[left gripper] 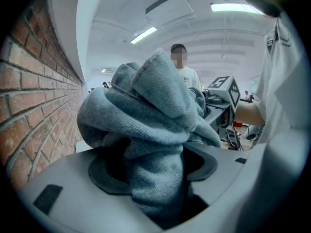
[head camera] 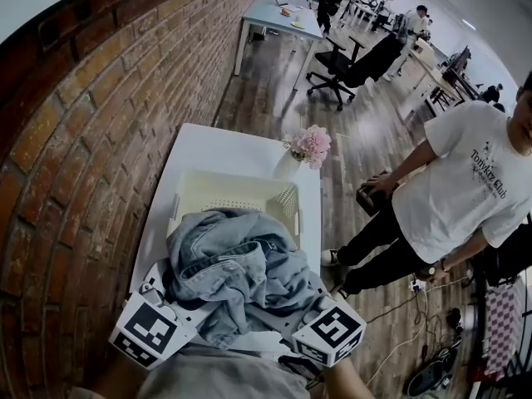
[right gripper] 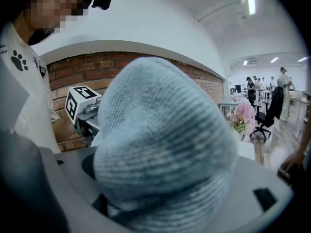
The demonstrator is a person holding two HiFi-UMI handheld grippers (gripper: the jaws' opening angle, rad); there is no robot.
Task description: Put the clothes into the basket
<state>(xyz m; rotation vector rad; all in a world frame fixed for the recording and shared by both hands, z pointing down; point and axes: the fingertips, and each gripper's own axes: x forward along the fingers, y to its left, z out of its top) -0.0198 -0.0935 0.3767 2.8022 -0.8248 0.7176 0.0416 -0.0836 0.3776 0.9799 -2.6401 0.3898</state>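
A bundle of light blue denim clothes (head camera: 237, 273) hangs between my two grippers, over the near end of the cream plastic basket (head camera: 241, 196) on the white table (head camera: 216, 152). My left gripper (head camera: 170, 302) grips the bundle's left side, and in the left gripper view the denim (left gripper: 155, 144) fills the gap between the jaws. My right gripper (head camera: 312, 314) holds the right side, where a bulging fold of denim (right gripper: 163, 144) hides the jaws in the right gripper view. Both grippers' fingertips are hidden by cloth.
A brick wall (head camera: 91, 140) runs along the left of the table. A vase of pink flowers (head camera: 307, 148) stands at the basket's far right corner. A person in a white T-shirt (head camera: 465, 189) stands to the right. Office chairs (head camera: 353, 65) and desks lie further back.
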